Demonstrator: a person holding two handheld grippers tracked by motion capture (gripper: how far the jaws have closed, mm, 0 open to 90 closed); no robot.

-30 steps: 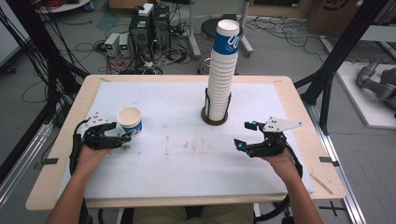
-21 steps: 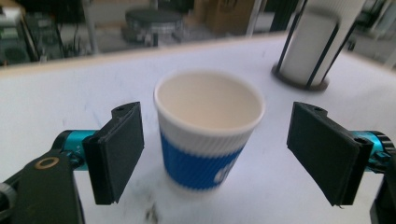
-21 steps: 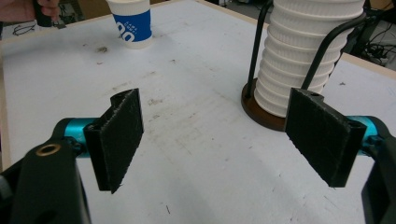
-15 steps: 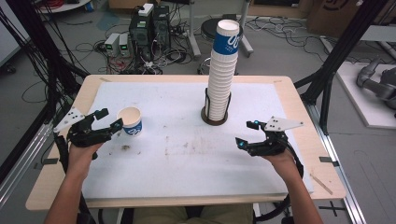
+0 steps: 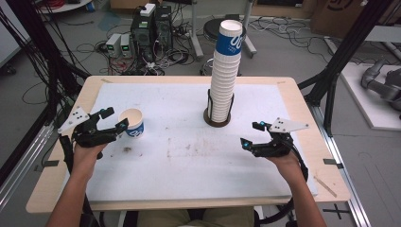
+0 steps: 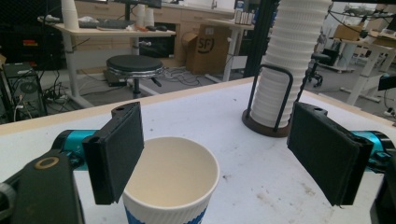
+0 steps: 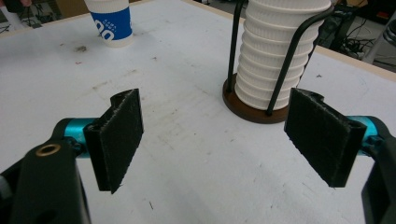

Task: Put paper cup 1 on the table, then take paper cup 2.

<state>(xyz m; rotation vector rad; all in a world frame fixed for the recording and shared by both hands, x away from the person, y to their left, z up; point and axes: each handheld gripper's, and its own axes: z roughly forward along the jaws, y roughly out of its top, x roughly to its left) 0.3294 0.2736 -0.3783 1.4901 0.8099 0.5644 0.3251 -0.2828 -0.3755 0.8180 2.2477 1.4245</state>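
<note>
A single paper cup [image 5: 133, 124], white with a blue band, stands upright on the white table sheet [image 5: 189, 165] at the left. My left gripper [image 5: 115, 119] hovers just left of it, open. In the left gripper view the cup [image 6: 170, 186] sits low between the wide jaws, close to the left pad [image 6: 119, 149], and neither pad presses on it. A tall stack of paper cups [image 5: 226, 71] rises from a black wire holder [image 5: 217, 120] at the table's middle back. My right gripper [image 5: 251, 134] rests at the right, open and holding nothing, facing the stack [image 7: 275, 51] and the far cup [image 7: 111, 21].
Brown stains mark the sheet [image 5: 189, 144] between the two hands. Beyond the far edge are computer boxes [image 5: 151, 23], cables and a stool [image 5: 215, 28]. Black frame posts [image 5: 331, 80] stand at both sides of the wooden table [image 5: 331, 189].
My left gripper has risen and drawn back a little to the left, away from the cup, which stays standing in place. The right gripper has not moved.
</note>
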